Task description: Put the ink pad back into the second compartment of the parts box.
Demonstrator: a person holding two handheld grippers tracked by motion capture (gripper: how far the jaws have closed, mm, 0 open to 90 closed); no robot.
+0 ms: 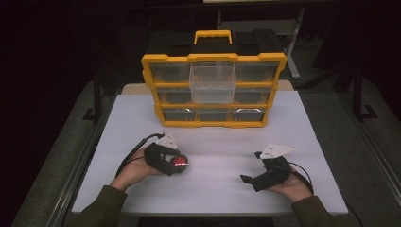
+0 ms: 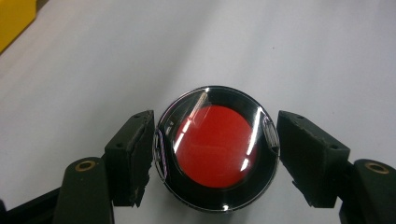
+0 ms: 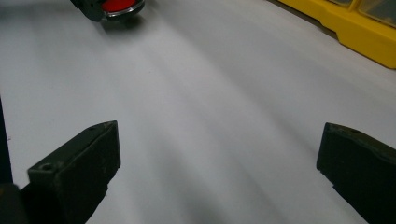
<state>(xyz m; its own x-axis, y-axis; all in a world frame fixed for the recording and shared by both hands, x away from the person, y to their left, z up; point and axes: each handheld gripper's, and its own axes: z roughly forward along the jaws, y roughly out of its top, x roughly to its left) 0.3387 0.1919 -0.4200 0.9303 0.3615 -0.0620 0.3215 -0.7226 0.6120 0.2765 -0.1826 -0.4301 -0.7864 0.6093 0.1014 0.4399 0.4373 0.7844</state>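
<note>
I am holding the round red case (image 2: 217,149) in the left gripper (image 1: 171,161); right gripper (image 1: 257,175) is idling wide; stowing in the organizer (image 1: 213,90) drawer (image 1: 212,82) is pending.

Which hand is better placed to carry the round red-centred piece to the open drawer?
Left: its gripper already clamps the round piece; the right gripper rests open, holding nothing.

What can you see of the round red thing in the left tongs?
The round red item is a small disc: red centre inside a glossy black rim, under what looks like a clear, reflective cover. The left tongs are shut on it, one pad on either side of its rim, over the white table, in front of the yellow drawer organizer.
</note>
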